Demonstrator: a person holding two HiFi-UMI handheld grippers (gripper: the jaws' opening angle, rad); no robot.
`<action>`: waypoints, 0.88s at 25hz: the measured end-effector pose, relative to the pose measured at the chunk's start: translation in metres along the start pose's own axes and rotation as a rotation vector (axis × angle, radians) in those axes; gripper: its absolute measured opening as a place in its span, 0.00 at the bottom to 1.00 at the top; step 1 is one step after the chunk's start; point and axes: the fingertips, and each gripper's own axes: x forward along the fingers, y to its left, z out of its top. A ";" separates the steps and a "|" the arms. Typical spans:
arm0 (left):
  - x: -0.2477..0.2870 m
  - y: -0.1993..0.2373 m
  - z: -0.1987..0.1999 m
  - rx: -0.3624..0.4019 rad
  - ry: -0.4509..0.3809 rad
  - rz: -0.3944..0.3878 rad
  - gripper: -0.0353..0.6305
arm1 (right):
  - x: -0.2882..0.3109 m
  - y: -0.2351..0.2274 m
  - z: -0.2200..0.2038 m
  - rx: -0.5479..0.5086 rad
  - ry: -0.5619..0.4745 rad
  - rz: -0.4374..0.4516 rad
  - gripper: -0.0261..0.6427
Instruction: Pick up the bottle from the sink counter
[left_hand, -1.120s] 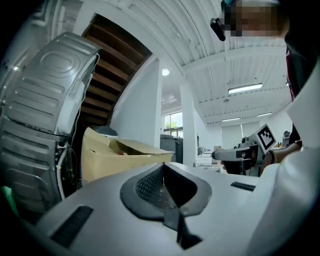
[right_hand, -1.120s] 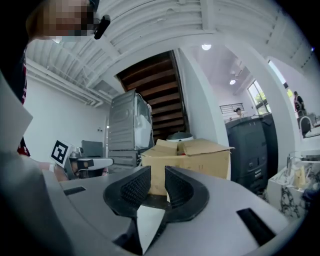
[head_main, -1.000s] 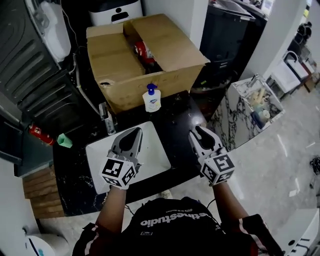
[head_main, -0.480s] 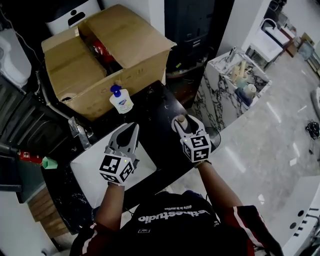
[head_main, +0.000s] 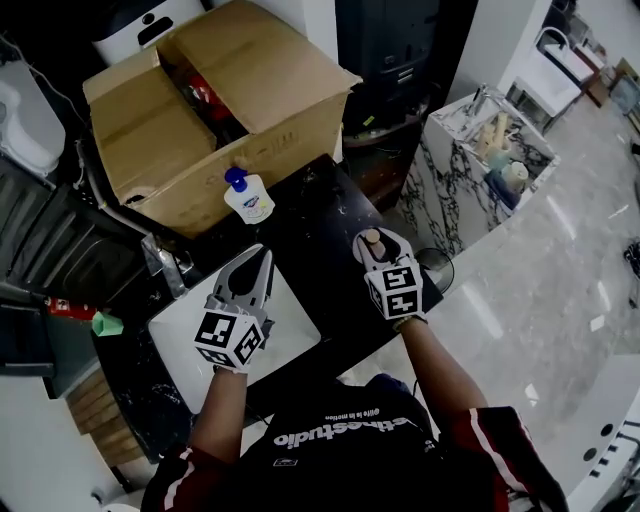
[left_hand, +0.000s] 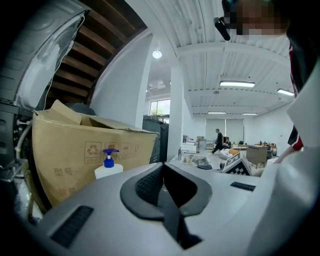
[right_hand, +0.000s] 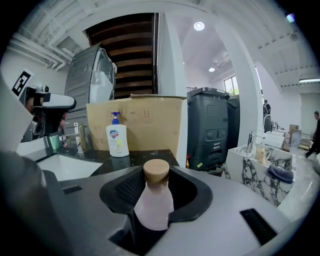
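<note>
A small pink bottle (right_hand: 153, 200) with a wooden cap (head_main: 372, 240) stands upright between the jaws of my right gripper (head_main: 379, 242), over the black counter (head_main: 320, 225) near its right edge. The jaws are closing, and both sides look to be touching the bottle's body. My left gripper (head_main: 260, 262) hovers over the white sink (head_main: 180, 335), its jaws shut with nothing in them (left_hand: 162, 172). A white soap pump bottle (head_main: 248, 200) with a blue top stands at the back of the counter, ahead of both grippers (right_hand: 117, 137) (left_hand: 108, 167).
A large open cardboard box (head_main: 200, 120) stands right behind the pump bottle. A chrome tap (head_main: 165, 262) rises left of the sink. A marble-topped stand (head_main: 490, 130) with toiletries sits to the right, past the counter's edge. A dark bin (right_hand: 210, 127) is behind.
A second ago the right jaws looked bare; the bottle's cap now shows between them. The head view has swung, and the left gripper stays over the sink.
</note>
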 end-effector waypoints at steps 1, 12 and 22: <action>-0.001 0.001 0.001 0.003 0.002 0.004 0.08 | 0.000 0.000 0.000 -0.001 0.003 0.002 0.29; -0.078 0.028 0.032 0.034 -0.042 0.122 0.08 | -0.035 0.082 0.059 -0.106 -0.085 0.164 0.29; -0.239 0.074 0.040 0.039 -0.077 0.320 0.08 | -0.100 0.270 0.147 -0.207 -0.211 0.475 0.29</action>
